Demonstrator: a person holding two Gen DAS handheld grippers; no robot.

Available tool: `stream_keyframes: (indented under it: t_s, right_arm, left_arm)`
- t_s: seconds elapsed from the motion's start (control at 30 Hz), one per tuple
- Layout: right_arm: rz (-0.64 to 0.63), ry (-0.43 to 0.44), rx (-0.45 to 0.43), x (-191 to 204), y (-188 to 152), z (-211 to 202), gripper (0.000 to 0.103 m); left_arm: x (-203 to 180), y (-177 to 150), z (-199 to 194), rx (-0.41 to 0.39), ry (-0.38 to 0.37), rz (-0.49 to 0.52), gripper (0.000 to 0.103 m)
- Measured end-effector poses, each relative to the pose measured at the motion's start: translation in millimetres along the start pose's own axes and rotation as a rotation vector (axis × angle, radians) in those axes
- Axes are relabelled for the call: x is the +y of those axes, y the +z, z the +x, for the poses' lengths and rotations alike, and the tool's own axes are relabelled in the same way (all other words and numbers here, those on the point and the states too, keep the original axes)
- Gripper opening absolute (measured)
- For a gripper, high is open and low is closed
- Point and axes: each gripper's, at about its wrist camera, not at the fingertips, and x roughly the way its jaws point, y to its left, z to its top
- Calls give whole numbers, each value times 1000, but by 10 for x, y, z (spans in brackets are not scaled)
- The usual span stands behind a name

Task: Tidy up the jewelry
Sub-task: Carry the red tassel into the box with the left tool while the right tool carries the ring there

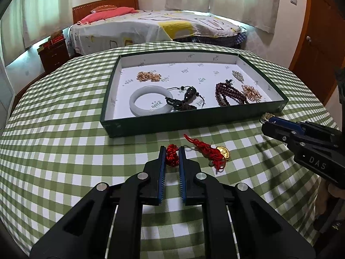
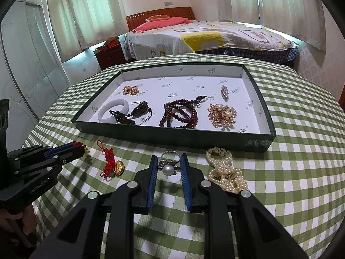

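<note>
The left tool (image 1: 172, 154) pinches a red knot (image 1: 171, 158); the right tool (image 2: 168, 166) squeezes a pearl ring (image 2: 168, 168). The ring could slip before reaching the tray (image 2: 172, 138) at 12 o'clock.

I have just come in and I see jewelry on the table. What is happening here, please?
A person is sorting jewelry into a green tray with two handheld grippers. The left gripper is shut on a red knotted cord. The right gripper is closed around a pearl ring. A red cord charm with a gold piece and a pearl strand lie on the checked cloth. A white bangle and dark red beads are already in the tray.
</note>
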Motion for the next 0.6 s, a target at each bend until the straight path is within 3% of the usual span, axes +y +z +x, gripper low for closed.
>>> stream_keyframes:
  t_s: [0.37, 0.6]
  right_arm:
    - [-21, -22, -42, 51, 102, -138, 22]
    - [-48, -38, -99, 45, 352, -233, 22]
  left_arm:
    - [46, 161, -192, -61, 29, -22, 12]
    - [41, 465, -291, -132, 28, -26, 12]
